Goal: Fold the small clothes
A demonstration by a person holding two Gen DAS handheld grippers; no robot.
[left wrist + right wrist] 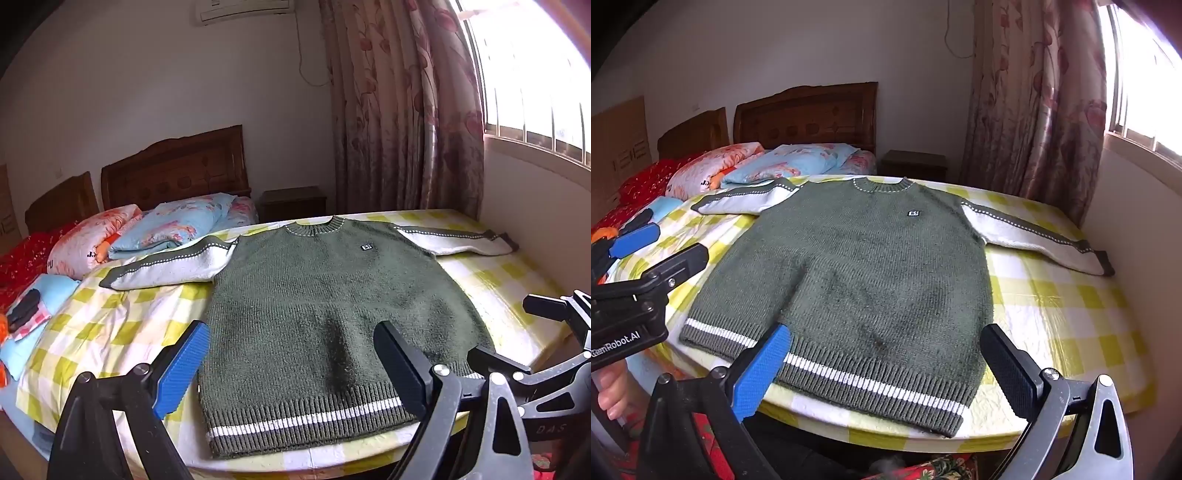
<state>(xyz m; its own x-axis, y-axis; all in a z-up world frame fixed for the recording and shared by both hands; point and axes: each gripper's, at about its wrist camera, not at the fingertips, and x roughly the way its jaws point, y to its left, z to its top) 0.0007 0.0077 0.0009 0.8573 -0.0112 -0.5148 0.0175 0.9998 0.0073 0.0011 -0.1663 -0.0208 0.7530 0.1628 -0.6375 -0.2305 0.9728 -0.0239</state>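
Note:
A small green knit sweater [314, 295] with white sleeves lies flat and face up on the yellow-checked bed cover [110, 332], sleeves spread out to both sides. Its striped hem [871, 384] is at the near edge of the bed. My left gripper [291, 365] hovers open over the lower left part of the sweater, with nothing between its blue and black pads. My right gripper [886, 373] hangs open above the hem [314, 417], also holding nothing. Each gripper shows in the other's view: the right gripper [517, 332] at the right edge, the left gripper [657, 251] at the left edge.
Floral pillows [85, 240] and a folded blue quilt [173, 225] lie at the head of the bed before a wooden headboard [177, 166]. A light blue cloth [40, 306] with dark items lies far left. A wall [1137, 229] and a curtain [1034, 110] bound the right side. A hand [609, 391] grips the left tool.

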